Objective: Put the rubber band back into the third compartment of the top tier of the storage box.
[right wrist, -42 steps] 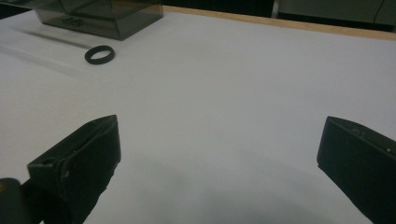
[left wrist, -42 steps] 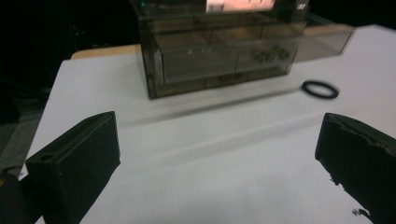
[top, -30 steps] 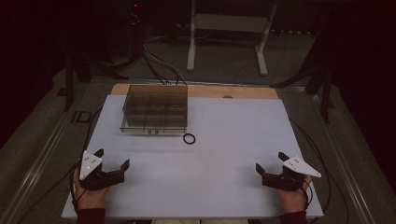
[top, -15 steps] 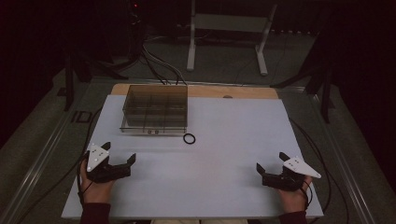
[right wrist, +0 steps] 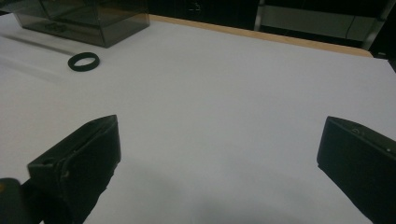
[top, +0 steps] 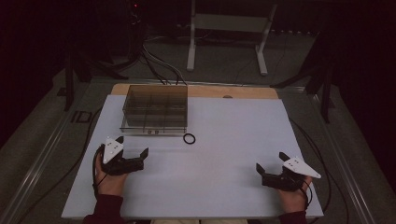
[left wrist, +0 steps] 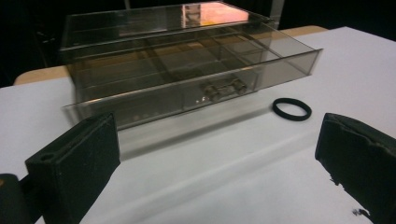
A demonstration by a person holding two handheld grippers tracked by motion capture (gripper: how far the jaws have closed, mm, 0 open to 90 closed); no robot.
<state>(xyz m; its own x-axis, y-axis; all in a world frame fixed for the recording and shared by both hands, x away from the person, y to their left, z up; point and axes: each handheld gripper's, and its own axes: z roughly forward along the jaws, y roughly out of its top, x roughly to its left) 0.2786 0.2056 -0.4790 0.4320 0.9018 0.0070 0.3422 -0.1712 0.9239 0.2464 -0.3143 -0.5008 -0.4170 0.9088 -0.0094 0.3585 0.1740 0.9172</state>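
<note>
A clear smoky plastic box (top: 156, 109) with inner compartments stands at the back left of the white table (top: 233, 140); a drawer front with a small latch (left wrist: 223, 88) faces me. A black ring (top: 189, 138) lies flat on the table just in front of the box's right corner, also seen as the ring (left wrist: 291, 109) and the ring (right wrist: 83, 61). My left gripper (top: 132, 146) is open a short way in front of the box, empty. My right gripper (top: 271, 162) rests open and empty near the front right edge.
Cables (top: 159, 65) run over the floor behind the table, and a white stand (top: 224, 32) rises beyond them. A wooden strip (top: 252, 91) shows along the table's far edge. Bare white surface lies between the two grippers.
My left gripper has moved forward and slightly right, closer to the box. The right gripper, the ring and the box have stayed put.
</note>
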